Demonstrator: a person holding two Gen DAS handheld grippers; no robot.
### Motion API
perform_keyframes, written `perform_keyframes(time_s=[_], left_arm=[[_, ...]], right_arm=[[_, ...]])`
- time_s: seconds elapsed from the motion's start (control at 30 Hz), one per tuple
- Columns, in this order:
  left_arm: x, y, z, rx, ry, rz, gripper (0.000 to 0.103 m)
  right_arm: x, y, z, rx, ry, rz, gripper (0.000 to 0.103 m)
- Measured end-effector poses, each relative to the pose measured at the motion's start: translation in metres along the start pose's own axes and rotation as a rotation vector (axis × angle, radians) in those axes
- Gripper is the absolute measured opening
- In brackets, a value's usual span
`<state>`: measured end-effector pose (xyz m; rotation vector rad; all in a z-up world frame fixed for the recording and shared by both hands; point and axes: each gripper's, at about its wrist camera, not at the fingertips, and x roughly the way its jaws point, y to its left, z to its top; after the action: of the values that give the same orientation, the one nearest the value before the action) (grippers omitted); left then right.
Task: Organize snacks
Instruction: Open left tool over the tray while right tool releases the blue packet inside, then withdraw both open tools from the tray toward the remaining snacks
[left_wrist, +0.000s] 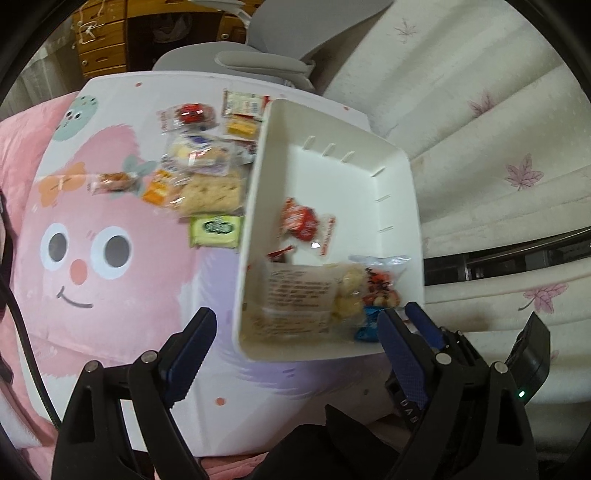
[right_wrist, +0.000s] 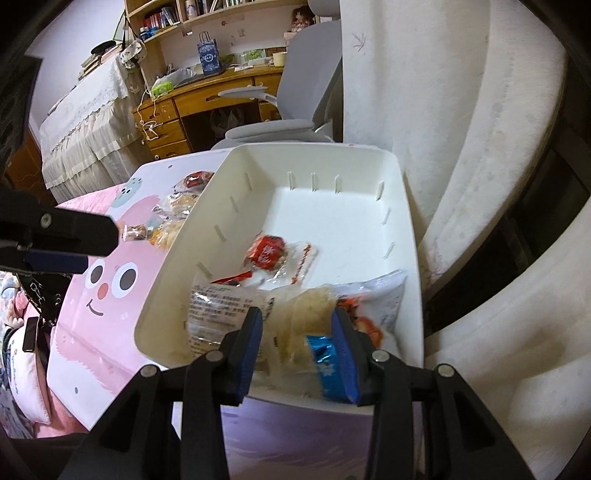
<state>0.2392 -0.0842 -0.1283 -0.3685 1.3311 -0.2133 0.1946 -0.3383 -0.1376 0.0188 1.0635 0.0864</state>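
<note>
A white bin (left_wrist: 332, 125) (right_wrist: 369, 157) stands on the right of a cartoon-printed tray table (left_wrist: 92, 280). In it lie a red-wrapped snack (left_wrist: 299, 221) (right_wrist: 266, 253), a clear packet of pale crackers (left_wrist: 295, 291) (right_wrist: 221, 302), an orange-printed bag (left_wrist: 380, 286) and a blue-wrapped snack (left_wrist: 369, 326) (right_wrist: 325, 354). My right gripper (right_wrist: 299, 332) hangs over the bin's near end, jaws parted and not pressing, with the cracker packet and blue snack between them. My left gripper (left_wrist: 295, 350) is wide open at the bin's near wall, holding nothing. Loose snacks (left_wrist: 199, 166) and a green packet (left_wrist: 216, 230) lie left of the bin.
A leaf-patterned white mattress (left_wrist: 480, 129) rises close on the right. A grey chair (left_wrist: 258, 59) stands behind the table, a wooden desk (right_wrist: 207, 96) farther back. Pink bedding (left_wrist: 14, 147) and a black cable (left_wrist: 22, 325) border the left.
</note>
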Motion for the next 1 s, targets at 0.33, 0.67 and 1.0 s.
perform_keyframes(time_s=[0.33, 0.67, 1.0], left_arm=[[-0.019, 0.077, -0.016, -0.027, 0.026, 0.021, 0.088], [-0.047, 0.151, -0.013, 0.046, 0.077, 0.005, 0.088], [-0.069, 0.203, 0.0, 0.183, 0.093, 0.018, 0.088]], right_arm=[[0.001, 0.044, -0.003, 0.042, 0.048, 0.012, 0.04], [-0.002, 0.091, -0.009, 0.239, 0.126, 0.005, 0.052], [-0.007, 0.129, -0.022, 0.483, 0.138, -0.07, 0.054]])
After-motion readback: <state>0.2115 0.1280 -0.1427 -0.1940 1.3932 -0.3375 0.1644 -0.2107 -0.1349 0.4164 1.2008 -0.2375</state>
